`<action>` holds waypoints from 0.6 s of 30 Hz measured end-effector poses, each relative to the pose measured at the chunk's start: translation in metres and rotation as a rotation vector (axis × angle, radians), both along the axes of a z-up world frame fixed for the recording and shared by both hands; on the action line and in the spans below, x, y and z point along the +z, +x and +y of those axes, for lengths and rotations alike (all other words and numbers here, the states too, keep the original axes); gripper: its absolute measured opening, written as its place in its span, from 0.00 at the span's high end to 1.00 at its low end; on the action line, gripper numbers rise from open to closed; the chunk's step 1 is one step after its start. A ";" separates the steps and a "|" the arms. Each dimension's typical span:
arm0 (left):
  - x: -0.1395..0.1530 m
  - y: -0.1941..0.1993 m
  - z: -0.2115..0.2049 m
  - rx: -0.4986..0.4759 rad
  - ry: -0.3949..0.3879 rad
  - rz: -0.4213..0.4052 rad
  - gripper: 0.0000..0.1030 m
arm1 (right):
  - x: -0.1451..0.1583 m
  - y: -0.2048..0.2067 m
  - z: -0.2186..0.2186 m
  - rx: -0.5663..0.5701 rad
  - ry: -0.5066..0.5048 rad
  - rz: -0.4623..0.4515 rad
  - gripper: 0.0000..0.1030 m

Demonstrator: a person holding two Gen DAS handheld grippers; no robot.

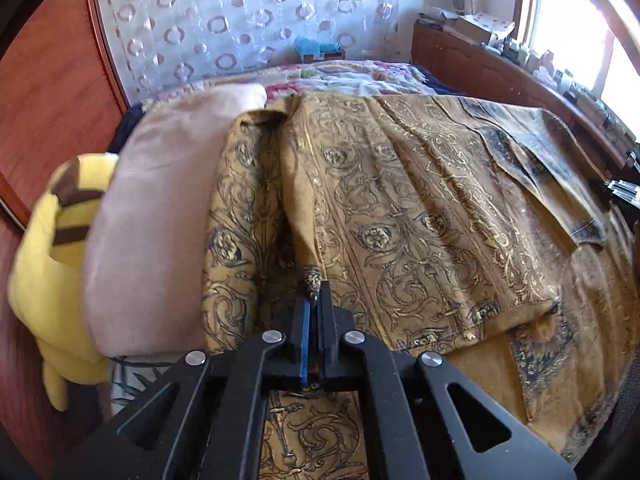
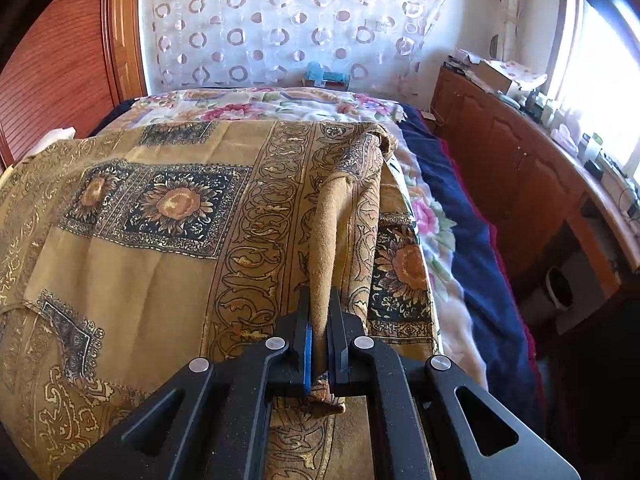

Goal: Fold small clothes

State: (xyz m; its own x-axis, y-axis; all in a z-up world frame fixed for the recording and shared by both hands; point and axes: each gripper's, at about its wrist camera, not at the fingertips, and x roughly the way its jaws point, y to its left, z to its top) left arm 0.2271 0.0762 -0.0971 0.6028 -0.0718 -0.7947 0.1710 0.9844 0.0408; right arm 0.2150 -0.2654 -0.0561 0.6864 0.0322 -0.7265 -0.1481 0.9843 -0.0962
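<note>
A mustard-yellow cloth with dark scroll borders and sunflower squares lies spread over the bed; it also shows in the right wrist view. My left gripper is shut on a pinched corner of the cloth, which rises in a ridge from the jaws toward the far side. My right gripper is shut on another fold of the cloth, with the fabric end hanging out behind the jaws. Part of the cloth is doubled over itself at the right in the left wrist view.
A pink pillow and a yellow plush toy lie at the left. A floral blanket and a navy blanket cover the bed beneath. A wooden cabinet with clutter runs along the right under the window.
</note>
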 end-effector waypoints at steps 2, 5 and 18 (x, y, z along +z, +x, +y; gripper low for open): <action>0.006 -0.005 -0.001 -0.009 -0.008 -0.025 0.97 | 0.002 0.000 -0.005 -0.014 0.036 0.000 0.98; 0.026 -0.020 0.001 -0.004 -0.042 -0.086 0.98 | 0.015 -0.006 -0.010 -0.010 0.068 -0.030 0.99; 0.103 -0.088 0.015 -0.054 -0.156 -0.257 0.98 | 0.096 -0.081 -0.024 0.125 0.168 -0.137 0.99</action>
State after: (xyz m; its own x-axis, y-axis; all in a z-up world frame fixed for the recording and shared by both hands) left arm 0.1393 0.0916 0.0056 0.7744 -0.2183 -0.5938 0.2269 0.9720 -0.0614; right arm 0.1339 -0.2895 0.0395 0.7612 0.2352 -0.6043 -0.2664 0.9631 0.0393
